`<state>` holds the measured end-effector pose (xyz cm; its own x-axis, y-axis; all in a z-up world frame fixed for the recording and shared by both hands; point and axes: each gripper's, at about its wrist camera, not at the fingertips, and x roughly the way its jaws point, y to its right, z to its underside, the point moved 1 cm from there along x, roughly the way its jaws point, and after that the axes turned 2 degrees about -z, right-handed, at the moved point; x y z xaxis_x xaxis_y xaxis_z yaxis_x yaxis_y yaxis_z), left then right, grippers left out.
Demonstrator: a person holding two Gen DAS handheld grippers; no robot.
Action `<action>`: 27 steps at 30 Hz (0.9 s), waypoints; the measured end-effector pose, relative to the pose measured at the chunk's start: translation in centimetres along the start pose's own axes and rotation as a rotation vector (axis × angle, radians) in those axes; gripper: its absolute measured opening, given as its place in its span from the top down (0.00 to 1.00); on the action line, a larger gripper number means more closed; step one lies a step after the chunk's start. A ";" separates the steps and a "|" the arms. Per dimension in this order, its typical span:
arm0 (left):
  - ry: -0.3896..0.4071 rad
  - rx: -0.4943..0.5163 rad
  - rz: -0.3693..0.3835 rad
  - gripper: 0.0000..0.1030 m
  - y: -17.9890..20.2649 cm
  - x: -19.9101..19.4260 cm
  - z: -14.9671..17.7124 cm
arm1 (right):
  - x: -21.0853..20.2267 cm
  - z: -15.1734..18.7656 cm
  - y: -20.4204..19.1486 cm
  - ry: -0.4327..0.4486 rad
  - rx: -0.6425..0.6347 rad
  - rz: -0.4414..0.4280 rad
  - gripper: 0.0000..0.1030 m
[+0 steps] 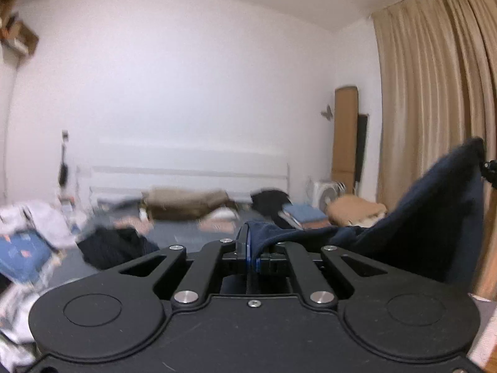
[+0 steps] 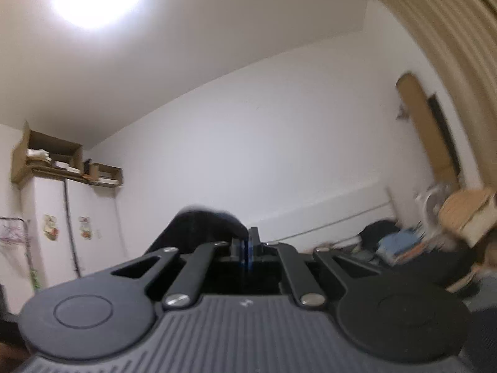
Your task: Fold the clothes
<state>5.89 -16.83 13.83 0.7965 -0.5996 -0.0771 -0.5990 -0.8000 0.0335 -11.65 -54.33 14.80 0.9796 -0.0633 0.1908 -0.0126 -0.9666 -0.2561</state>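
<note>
Navy garment (image 1: 435, 217) held aloft above the bed (image 1: 186, 233), each corner pinched in a closed left tool (image 1: 253, 248) and right tool (image 2: 248, 245); the narrow pinch risks cloth slipping free onto the bed's clutter.

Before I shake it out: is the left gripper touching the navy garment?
Touching. In the left wrist view the left gripper has its jaws shut on an edge of the navy garment.
</note>
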 end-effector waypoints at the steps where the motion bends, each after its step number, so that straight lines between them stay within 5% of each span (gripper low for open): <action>1: 0.001 -0.001 -0.007 0.97 -0.1 0.0 -0.3 | 0.2 -0.6 0.4 -0.004 -0.019 0.016 0.98; 4: -0.013 0.016 -0.031 0.97 -0.1 0.5 -0.7 | 1.1 -0.5 1.5 -0.054 -0.056 0.061 0.98; 8: -0.106 0.023 -0.053 0.97 -0.2 3.2 1.9 | 3.5 4.1 3.3 -0.193 -0.088 0.123 0.98; 17: -0.505 0.032 -0.022 0.93 0.2 10.9 14.3 | 7.2 19.1 10.4 -0.645 -0.048 0.320 0.95; 20: -0.545 0.016 -0.005 0.79 -0.5 10.2 16.8 | 6.0 21.9 10.7 -0.736 -0.029 0.303 0.92; 22: -0.537 -0.039 0.018 0.36 -1.8 8.3 17.6 | 5.0 22.1 10.1 -0.736 -0.021 0.274 0.86; 27: -0.492 -0.118 -0.014 0.29 -3.0 7.3 18.7 | 3.6 22.1 7.6 -0.722 -0.049 0.220 0.60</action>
<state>12.01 -18.47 -5.44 0.6544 -0.5316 -0.5377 -0.5526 -0.8216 0.1397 -3.77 -56.45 -7.40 0.8410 -0.0941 -0.5328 -0.2158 -0.9614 -0.1707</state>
